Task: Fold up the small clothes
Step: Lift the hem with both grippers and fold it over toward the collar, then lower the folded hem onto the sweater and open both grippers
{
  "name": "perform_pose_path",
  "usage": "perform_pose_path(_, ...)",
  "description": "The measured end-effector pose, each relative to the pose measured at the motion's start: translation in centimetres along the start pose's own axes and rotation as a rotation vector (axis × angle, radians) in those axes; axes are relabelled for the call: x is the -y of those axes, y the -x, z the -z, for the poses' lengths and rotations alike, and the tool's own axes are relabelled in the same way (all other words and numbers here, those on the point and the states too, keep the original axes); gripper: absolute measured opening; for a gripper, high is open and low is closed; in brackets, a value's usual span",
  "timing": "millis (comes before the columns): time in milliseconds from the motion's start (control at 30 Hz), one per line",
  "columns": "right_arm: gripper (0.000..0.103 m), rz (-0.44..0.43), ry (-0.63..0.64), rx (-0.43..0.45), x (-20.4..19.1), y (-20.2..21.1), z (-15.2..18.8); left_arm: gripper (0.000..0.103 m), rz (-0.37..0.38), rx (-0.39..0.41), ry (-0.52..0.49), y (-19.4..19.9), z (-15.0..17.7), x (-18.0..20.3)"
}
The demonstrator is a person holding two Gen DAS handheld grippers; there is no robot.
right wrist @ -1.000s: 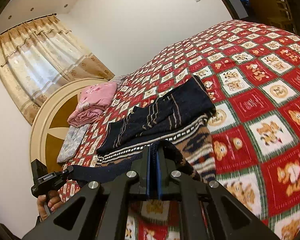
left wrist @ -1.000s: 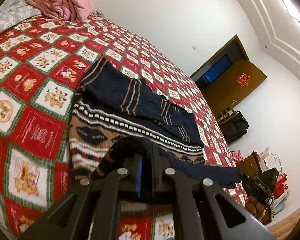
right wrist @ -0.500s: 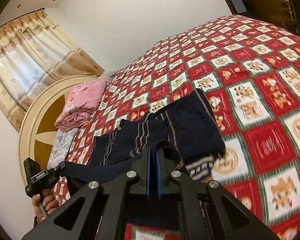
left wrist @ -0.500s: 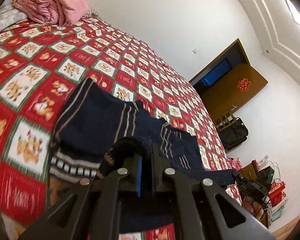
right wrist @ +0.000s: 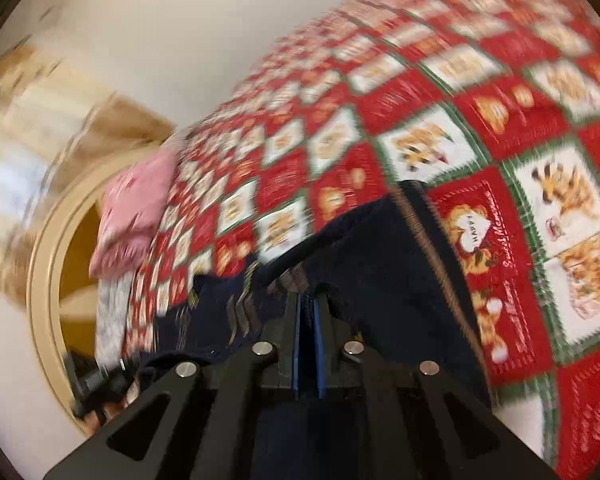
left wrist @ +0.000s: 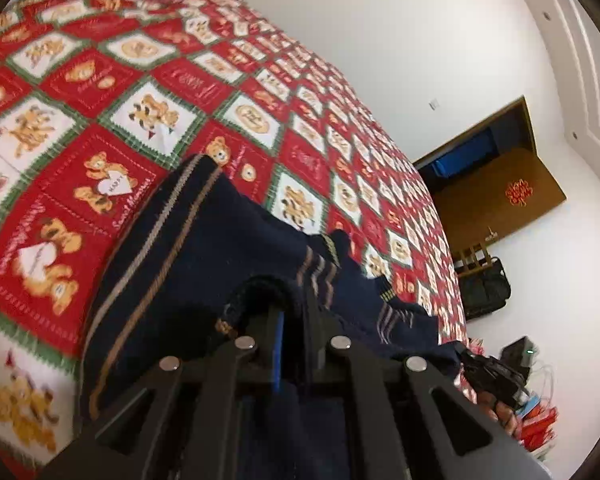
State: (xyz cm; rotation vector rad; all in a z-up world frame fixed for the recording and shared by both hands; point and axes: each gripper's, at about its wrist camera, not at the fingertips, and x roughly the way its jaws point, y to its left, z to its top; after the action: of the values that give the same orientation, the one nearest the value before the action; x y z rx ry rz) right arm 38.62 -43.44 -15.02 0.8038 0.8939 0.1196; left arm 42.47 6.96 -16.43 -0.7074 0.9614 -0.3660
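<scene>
A dark navy knit sweater with thin tan stripes lies on the bed, its near edge folded up over the rest. My left gripper is shut on a bunched navy fold of that edge. In the right wrist view, which is blurred, the sweater spreads ahead of my right gripper. Its jaws are opening, with a narrow gap between the blue pads and navy cloth still in it. The right gripper and the hand that holds it show at the left view's lower right. The left gripper shows as a dark blur at the lower left.
The bed carries a red, white and green bear-print bedspread. Folded pink clothes lie near the round cream headboard. Beyond the bed's foot are a brown door, a black bag and clutter on the floor.
Both grippers carried the sweater's near edge forward and lower over the garment. The brown and white patterned band is now covered by navy cloth. The right gripper's pads stand slightly further apart.
</scene>
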Motion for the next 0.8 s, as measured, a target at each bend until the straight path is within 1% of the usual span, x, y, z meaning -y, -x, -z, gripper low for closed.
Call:
perform_pose_path(67,0.054,0.007,0.010,0.058,0.3,0.3,-0.6,0.011,0.009,-0.002,0.067,-0.5,-0.4,-1.2)
perform_pose_path(100,0.054,0.023,0.037,0.089,0.3,0.7,-0.5,0.011,0.010,-0.004,0.088,-0.7,-0.5,-1.6)
perform_pose_path(133,0.054,0.041,0.072,0.101,0.0,1.1,-0.3,0.016,0.007,-0.006,0.098,-0.7,-0.7,-1.7)
perform_pose_path(167,0.054,0.055,0.105,0.106,-0.2,1.3,0.0,0.017,0.008,0.004,0.103,-0.5,-0.8,-1.9)
perform_pose_path(200,0.054,0.065,0.136,0.107,-0.4,1.4,0.3,0.020,-0.002,0.033,0.097,0.1,-1.0,-1.9)
perform_pose_path(233,0.054,0.073,0.177,0.101,-0.8,1.5,0.8,0.027,-0.004,0.052,0.093,0.4,-1.3,-1.9)
perform_pose_path(267,0.054,0.079,0.221,0.082,-1.1,1.4,1.3,0.032,0.005,0.079,0.089,1.2,-1.4,-1.9)
perform_pose_path(300,0.054,0.082,0.250,0.064,-1.3,1.3,1.7,0.044,0.002,0.102,0.084,1.9,-1.5,-1.9)
perform_pose_path(333,0.054,0.085,0.276,0.052,-1.6,1.2,1.9,0.052,-0.007,0.118,0.067,2.2,-1.7,-1.9)
perform_pose_path(367,0.054,0.094,0.304,0.045,-1.9,1.0,2.0,0.055,-0.019,0.124,0.037,2.5,-1.7,-1.6)
perform_pose_path(400,0.054,0.107,0.324,0.041,-2.2,0.8,2.1,0.057,-0.035,0.120,0.003,2.5,-1.7,-1.3)
perform_pose_path(467,0.054,0.111,0.335,0.026,-2.5,0.1,1.9,0.057,-0.086,0.091,-0.078,2.2,-1.7,-0.5)
perform_pose_path(533,0.053,0.128,0.363,-0.011,-3.1,-1.1,2.0,0.057,-0.145,0.061,-0.153,1.6,-1.5,0.3)
perform_pose_path(567,0.053,0.145,0.387,-0.026,-3.4,-1.7,2.1,0.057,-0.161,0.052,-0.181,1.2,-1.5,0.6)
perform_pose_path(667,0.052,0.217,0.466,-0.045,-4.3,-3.2,2.8,0.057,-0.186,0.017,-0.241,-0.1,-1.7,1.1)
perform_pose_path(767,0.052,0.238,0.491,-0.069,-4.5,-4.2,3.0,0.057,-0.199,-0.011,-0.286,-1.5,-1.6,1.4)
perform_pose_path(800,0.048,0.251,0.500,-0.070,-4.6,-4.5,3.0,0.057,-0.205,-0.020,-0.303,-2.0,-1.5,1.7)
